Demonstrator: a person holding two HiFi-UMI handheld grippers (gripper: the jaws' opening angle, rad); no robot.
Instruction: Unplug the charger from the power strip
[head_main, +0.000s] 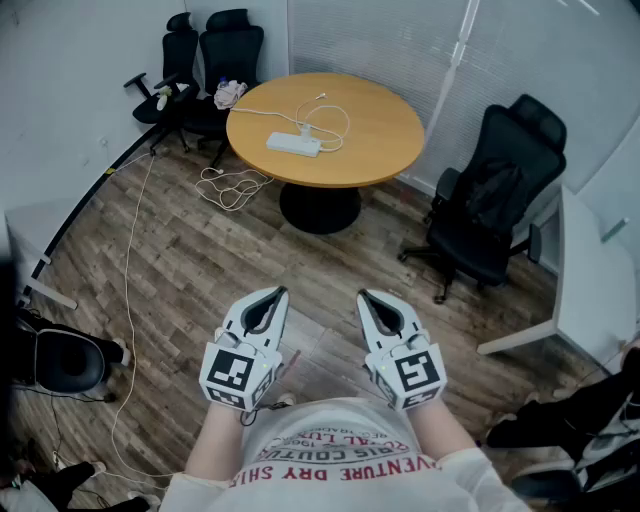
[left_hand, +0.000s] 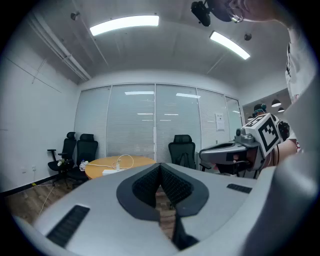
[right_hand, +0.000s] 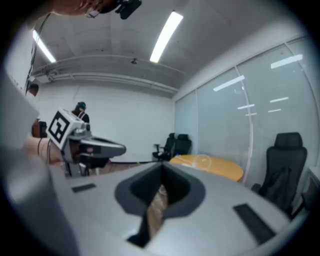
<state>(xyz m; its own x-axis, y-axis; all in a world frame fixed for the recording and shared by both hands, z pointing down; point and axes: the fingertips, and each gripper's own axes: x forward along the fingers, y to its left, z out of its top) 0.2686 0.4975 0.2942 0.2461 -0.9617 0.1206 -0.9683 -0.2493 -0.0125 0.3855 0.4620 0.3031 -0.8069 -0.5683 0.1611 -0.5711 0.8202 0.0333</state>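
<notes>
Left claw (head_main: 274, 294) and right claw (head_main: 369, 297), both closed empty, point forward side by side toward the table (head_main: 385, 135).

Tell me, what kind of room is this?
Probably a small office meeting room. A round table stands in the middle, black swivel chairs sit near it, and a glass wall with blinds closes off one side.

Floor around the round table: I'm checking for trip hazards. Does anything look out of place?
Yes: a loose tangle of white cable lies on the wood floor left of the table, with one strand trailing far across it.
</notes>
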